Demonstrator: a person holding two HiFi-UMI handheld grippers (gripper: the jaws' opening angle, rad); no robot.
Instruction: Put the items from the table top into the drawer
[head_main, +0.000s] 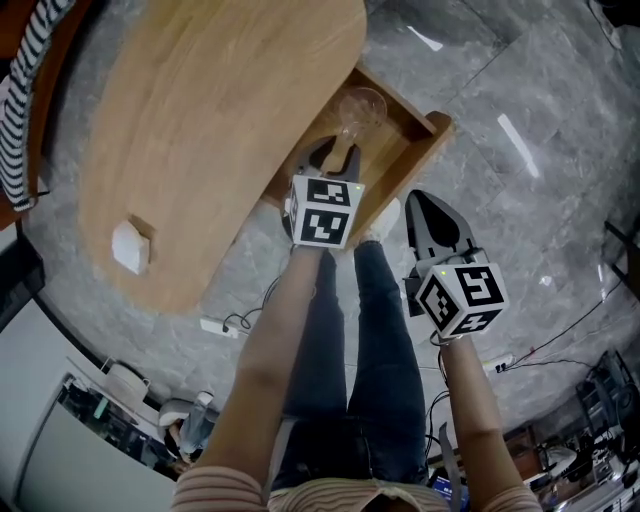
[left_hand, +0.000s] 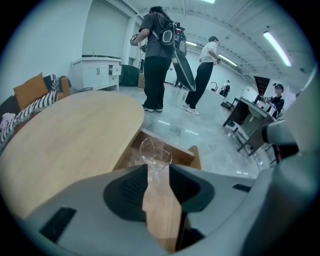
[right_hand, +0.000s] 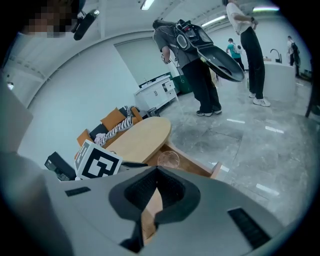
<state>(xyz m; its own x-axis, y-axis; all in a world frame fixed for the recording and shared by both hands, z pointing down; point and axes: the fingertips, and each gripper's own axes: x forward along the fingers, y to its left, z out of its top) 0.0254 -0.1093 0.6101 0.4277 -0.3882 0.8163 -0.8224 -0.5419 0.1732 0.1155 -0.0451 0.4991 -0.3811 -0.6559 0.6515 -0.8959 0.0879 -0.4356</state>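
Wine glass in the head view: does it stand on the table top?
No, the wine glass stands inside the open drawer, off the table top's edge.

The person wears dark blue jeans (head_main: 385, 370), a top (head_main: 330, 496) with thin pinkish and white stripes, and a white shoe (head_main: 385, 222). The forearms are bare. The left gripper (head_main: 338, 158) and right gripper (head_main: 428, 208) have smooth pale grey housings with black, finely ribbed pads along the inner faces of the fingers. Flat black rectangular insets (left_hand: 59, 224) sit in the grey housing. Each gripper carries a white cube printed with black square markers, the left marker cube (head_main: 326, 210) and the right marker cube (head_main: 461, 297). A small green light glows near a top corner of each.
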